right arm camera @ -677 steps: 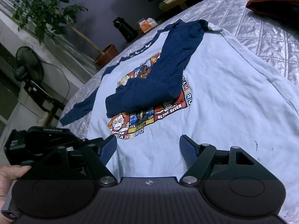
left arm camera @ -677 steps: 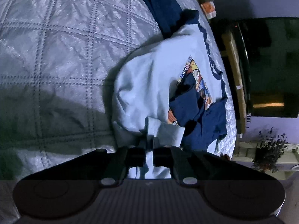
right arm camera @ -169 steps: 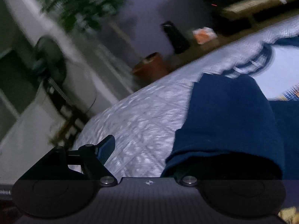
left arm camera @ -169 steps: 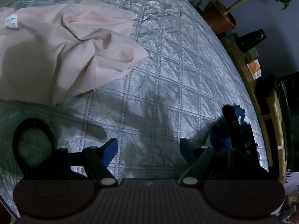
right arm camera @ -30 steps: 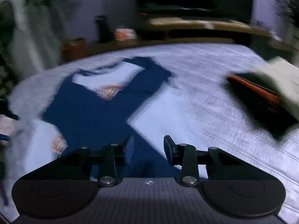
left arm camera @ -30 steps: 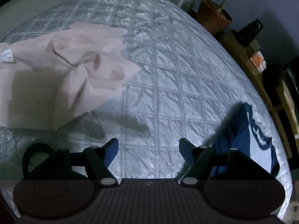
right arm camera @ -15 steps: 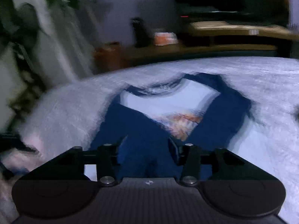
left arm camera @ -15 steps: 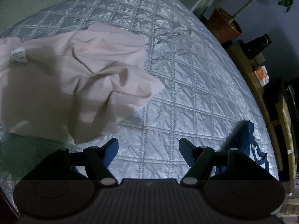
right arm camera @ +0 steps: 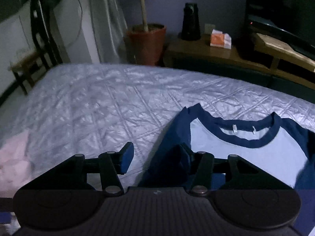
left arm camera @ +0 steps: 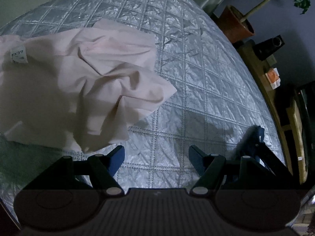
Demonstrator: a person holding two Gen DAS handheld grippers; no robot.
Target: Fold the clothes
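A crumpled pale pink garment (left arm camera: 82, 82) lies on the quilted silver bedspread (left arm camera: 196, 68), just ahead and left of my left gripper (left arm camera: 155, 155). That gripper is open and holds nothing, with only quilt between its fingers. A white shirt with navy sleeves and collar (right arm camera: 246, 149) lies flat to the right in the right wrist view. My right gripper (right arm camera: 156, 155) is open above the shirt's left navy sleeve (right arm camera: 173, 137). Its right finger is over the sleeve, its left finger over bare quilt, and the pads press on nothing. A strip of navy cloth (left arm camera: 254, 135) shows at the right of the left wrist view.
Beyond the bed's far edge stand a terracotta plant pot (right arm camera: 146, 41), a low wooden bench (right arm camera: 216, 53) with a black speaker (right arm camera: 191, 22) and an orange packet (right arm camera: 219, 39), and a dark TV (right arm camera: 279, 9). A fan stand (right arm camera: 39, 29) is at the far left. The pink garment's edge (right arm camera: 11, 157) shows at lower left.
My right gripper has swung left across the shirt to its left sleeve and its jaws have spread wider. The left gripper has shifted slightly towards the pink garment and stays open.
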